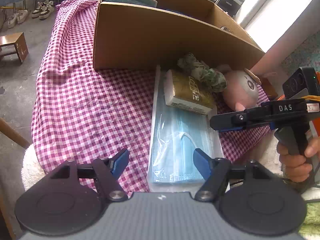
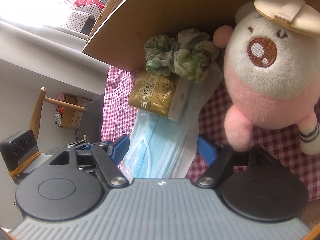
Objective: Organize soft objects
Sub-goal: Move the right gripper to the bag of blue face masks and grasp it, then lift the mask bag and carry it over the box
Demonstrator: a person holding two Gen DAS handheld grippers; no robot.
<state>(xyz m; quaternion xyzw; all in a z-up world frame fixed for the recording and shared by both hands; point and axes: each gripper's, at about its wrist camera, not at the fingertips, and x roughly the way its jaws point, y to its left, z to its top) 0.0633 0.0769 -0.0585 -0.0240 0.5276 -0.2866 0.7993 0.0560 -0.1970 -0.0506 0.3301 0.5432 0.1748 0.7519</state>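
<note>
Pink-and-white checked cloth (image 1: 84, 108) covers the bench, with a cardboard box (image 1: 160, 40) standing at the upper centre of the left wrist view. Against the box front lie a green scrunchie (image 1: 202, 72), a gold tissue pack (image 1: 188, 94) and a pink plush toy (image 1: 240, 92); the tissue pack rests on a bagged stack of blue face masks (image 1: 180, 140). The left hand-held gripper (image 1: 161, 160) is spread wide, holding nothing, over the masks' near end. The right hand-held gripper (image 2: 163, 147) also gapes, its fingers either side of the masks (image 2: 160, 140).
</note>
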